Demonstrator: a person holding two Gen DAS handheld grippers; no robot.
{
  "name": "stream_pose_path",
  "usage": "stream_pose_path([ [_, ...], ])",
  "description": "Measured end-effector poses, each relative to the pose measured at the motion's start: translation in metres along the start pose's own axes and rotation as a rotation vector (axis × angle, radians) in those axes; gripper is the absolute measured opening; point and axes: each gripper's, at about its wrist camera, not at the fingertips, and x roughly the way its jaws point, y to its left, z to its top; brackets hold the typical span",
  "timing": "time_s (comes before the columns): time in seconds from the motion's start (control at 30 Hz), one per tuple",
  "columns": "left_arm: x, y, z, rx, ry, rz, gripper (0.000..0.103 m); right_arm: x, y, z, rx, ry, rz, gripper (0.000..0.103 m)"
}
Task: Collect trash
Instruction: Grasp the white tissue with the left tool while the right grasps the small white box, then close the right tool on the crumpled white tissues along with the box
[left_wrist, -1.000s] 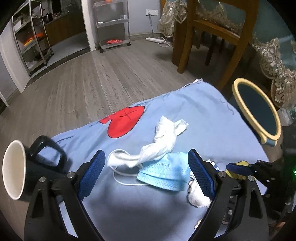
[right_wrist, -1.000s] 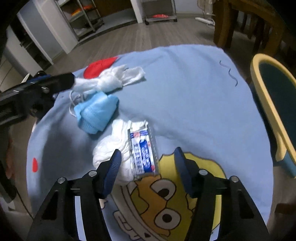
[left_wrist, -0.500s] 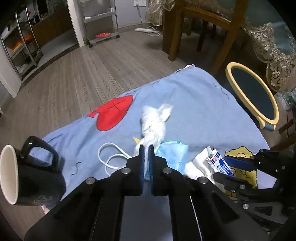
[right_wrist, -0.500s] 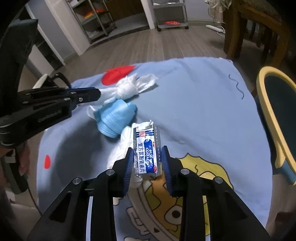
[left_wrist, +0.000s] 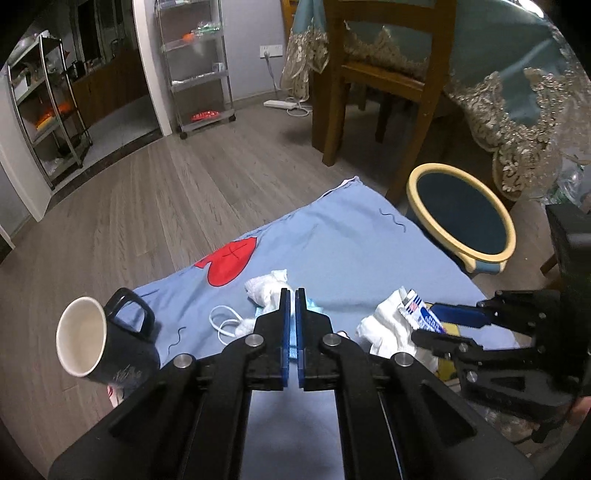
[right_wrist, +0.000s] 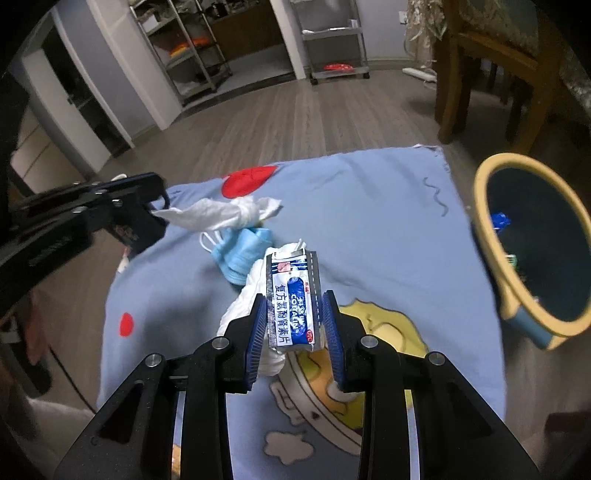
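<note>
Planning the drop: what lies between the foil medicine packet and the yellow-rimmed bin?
Only bare blue blanket between foil medicine packet and yellow-rimmed bin, seen from the right wrist.

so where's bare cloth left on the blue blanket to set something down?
Free: the blanket's far right stretch, between the red heart and the bin, and the near-left part by the red dot. Crowded: the middle, with tissue, face mask and both grippers.

The foil sachet (right_wrist: 293, 301) reads "COLTALIN" in white on a blue band, with Chinese characters 复方氨酚肾素片 beside it and a small red "OTC" oval. White writing on the mug (left_wrist: 122, 363) is illegible.
</note>
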Motion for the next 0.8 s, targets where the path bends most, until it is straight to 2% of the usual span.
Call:
stream_pose_path([
  [0.23,-0.035,-0.002,-0.007,-0.051,-0.042,-0.022,0.002,-0.015,-0.012,-0.003,0.042,-0.005,-0.001,0.032],
  [0.4,-0.022,0.001,-0.021,-0.045,0.018,0.011,0.002,0.011,-0.021,-0.018,0.006,0.094,-0.115,0.033],
  [0.43,-0.020,0.003,-0.023,-0.043,0.027,0.011,0.002,0.015,-0.023,-0.020,-0.002,0.104,-0.137,0.036],
  [0.47,-0.017,0.004,-0.025,-0.042,0.038,0.011,0.002,0.018,-0.024,-0.021,-0.010,0.111,-0.162,0.047],
  [0.5,-0.015,0.006,-0.025,-0.041,0.044,0.015,0.002,0.019,-0.026,-0.022,-0.011,0.117,-0.193,0.052],
  [0.57,-0.010,0.010,-0.025,-0.051,0.051,0.012,0.002,0.013,-0.024,-0.023,0.010,0.088,-0.169,0.056],
  [0.6,-0.008,0.013,-0.024,-0.062,0.050,0.009,0.002,0.009,-0.017,-0.023,0.011,0.068,-0.123,0.056],
  [0.67,-0.004,0.016,-0.023,-0.079,0.053,0.004,0.002,0.007,-0.001,-0.024,-0.041,0.052,-0.073,0.056],
  [0.73,0.001,0.019,-0.022,-0.094,0.058,0.001,0.002,0.015,0.014,-0.028,-0.128,0.071,-0.090,0.056],
  [0.8,0.006,0.020,-0.022,-0.103,0.066,-0.003,0.002,0.031,0.012,-0.034,-0.125,0.128,-0.088,0.056],
])
